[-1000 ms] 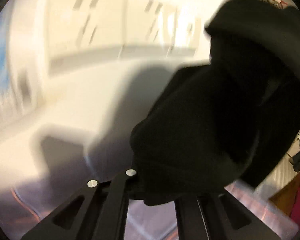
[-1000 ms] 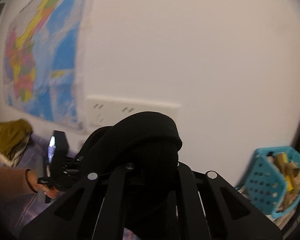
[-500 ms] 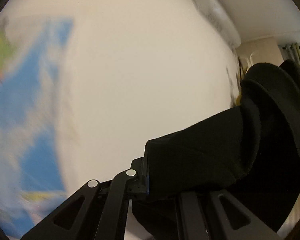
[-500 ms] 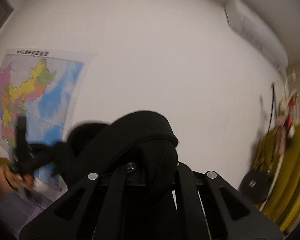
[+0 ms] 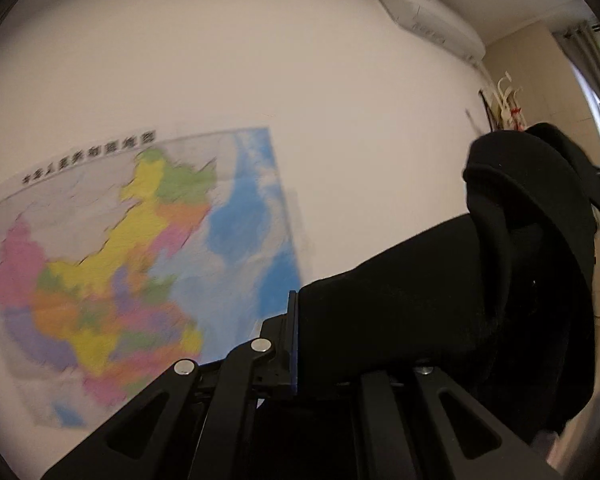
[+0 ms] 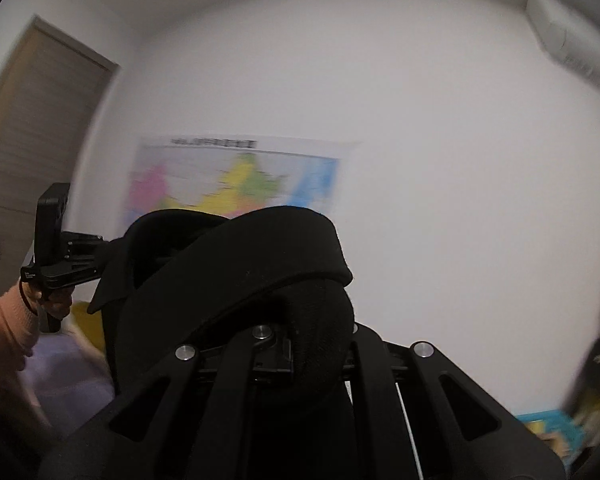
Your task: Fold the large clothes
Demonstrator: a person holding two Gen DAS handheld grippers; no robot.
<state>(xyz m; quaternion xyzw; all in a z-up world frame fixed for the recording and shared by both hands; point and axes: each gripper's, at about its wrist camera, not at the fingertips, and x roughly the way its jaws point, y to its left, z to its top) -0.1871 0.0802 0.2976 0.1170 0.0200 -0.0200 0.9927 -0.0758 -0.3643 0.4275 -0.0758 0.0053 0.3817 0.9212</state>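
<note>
A large black garment (image 5: 452, 304) is held up in the air between both grippers. My left gripper (image 5: 332, 356) is shut on one part of its edge; the cloth covers the fingertips and stretches away to the right. My right gripper (image 6: 316, 356) is shut on another part of the black garment (image 6: 236, 264), which bunches over the fingers and hides them. In the right wrist view the left gripper (image 6: 66, 256) shows at the left, held by a hand in a pink sleeve, with the cloth running from it.
Both cameras face a white wall with a coloured map poster (image 5: 132, 264), also in the right wrist view (image 6: 236, 176). An air conditioner (image 5: 428, 16) hangs high up. A wooden door (image 6: 32, 120) is at left. A turquoise basket (image 6: 548, 432) sits low right.
Both grippers have lifted and tilted upward with the garment; the views swung from the table and wall sockets up to the map and ceiling. The cloth is stretched wider between them.
</note>
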